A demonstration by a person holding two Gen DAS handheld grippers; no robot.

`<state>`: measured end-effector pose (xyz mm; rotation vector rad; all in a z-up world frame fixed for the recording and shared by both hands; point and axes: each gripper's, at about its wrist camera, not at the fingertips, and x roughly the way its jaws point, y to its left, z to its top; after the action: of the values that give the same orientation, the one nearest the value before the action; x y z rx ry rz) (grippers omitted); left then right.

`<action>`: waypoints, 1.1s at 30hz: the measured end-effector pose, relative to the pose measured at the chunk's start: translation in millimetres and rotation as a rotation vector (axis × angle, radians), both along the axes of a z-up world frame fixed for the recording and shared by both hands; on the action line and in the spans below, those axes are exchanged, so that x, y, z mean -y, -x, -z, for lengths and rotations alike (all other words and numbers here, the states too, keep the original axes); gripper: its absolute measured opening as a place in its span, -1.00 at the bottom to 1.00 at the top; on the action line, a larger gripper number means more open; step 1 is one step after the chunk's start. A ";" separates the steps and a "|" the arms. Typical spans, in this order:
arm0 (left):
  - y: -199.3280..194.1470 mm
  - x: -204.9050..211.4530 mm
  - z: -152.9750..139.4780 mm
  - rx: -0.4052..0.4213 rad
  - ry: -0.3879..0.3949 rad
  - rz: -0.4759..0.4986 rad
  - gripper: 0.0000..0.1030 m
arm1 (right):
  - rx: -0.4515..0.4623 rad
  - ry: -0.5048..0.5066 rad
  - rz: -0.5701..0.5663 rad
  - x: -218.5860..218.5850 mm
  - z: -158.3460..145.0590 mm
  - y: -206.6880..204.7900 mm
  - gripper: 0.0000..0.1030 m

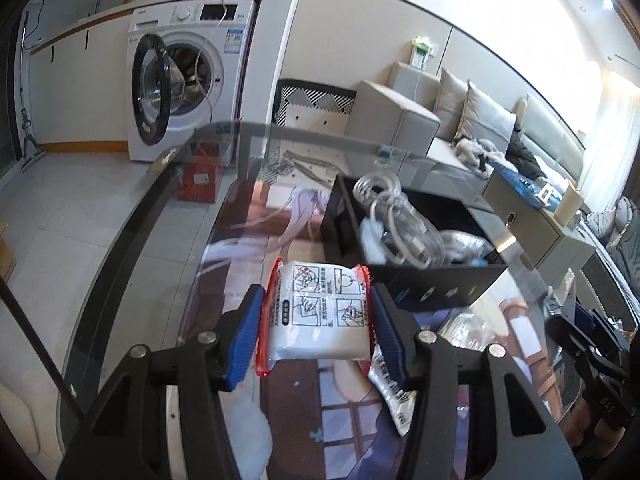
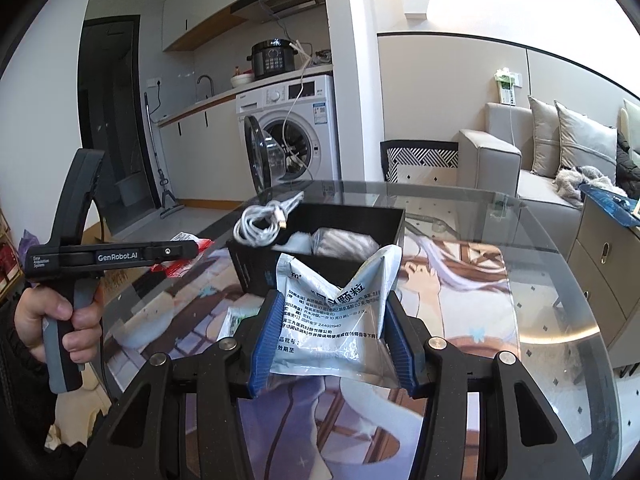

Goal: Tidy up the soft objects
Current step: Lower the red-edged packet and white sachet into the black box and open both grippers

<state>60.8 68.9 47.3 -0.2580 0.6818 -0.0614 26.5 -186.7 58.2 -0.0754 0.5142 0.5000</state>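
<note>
My left gripper is shut on a white packet with red edges and holds it above the glass table, short of the black box. The box holds a coiled white cable and soft packets. My right gripper is shut on a silvery blue-white sachet, which buckles upward between the pads just in front of the black box. The left gripper's handle and the hand show at the left of the right wrist view.
The round glass table lies over a printed mat. Another sachet lies on the table under my left gripper. A washing machine with an open door stands behind. A sofa and a cabinet stand at the right.
</note>
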 end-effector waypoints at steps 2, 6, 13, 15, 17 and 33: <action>-3.2 2.1 -5.9 0.021 0.000 0.008 0.02 | 0.004 -0.010 0.005 -1.9 -3.7 -3.9 -0.03; -12.1 7.2 -15.6 0.045 0.016 0.023 0.02 | 0.013 -0.040 0.029 -7.0 -11.3 -14.4 -0.03; -29.3 14.1 -24.1 0.069 0.030 0.027 0.02 | 0.032 -0.064 0.041 -16.8 -26.5 -33.3 -0.03; -36.1 13.5 -24.0 0.064 0.034 0.022 0.02 | 0.033 -0.058 0.039 -20.4 -28.2 -41.3 -0.03; -40.9 12.8 -23.6 0.059 0.037 0.015 0.02 | 0.028 -0.057 0.038 -23.7 -29.1 -47.8 -0.03; -76.0 17.7 -4.7 0.005 0.053 0.023 0.02 | 0.001 -0.058 0.055 -31.7 -27.6 -82.2 -0.03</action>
<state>136.8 51.1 52.1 -0.3009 0.6783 -0.1017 108.7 -155.0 85.8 -0.0056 0.4991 0.4611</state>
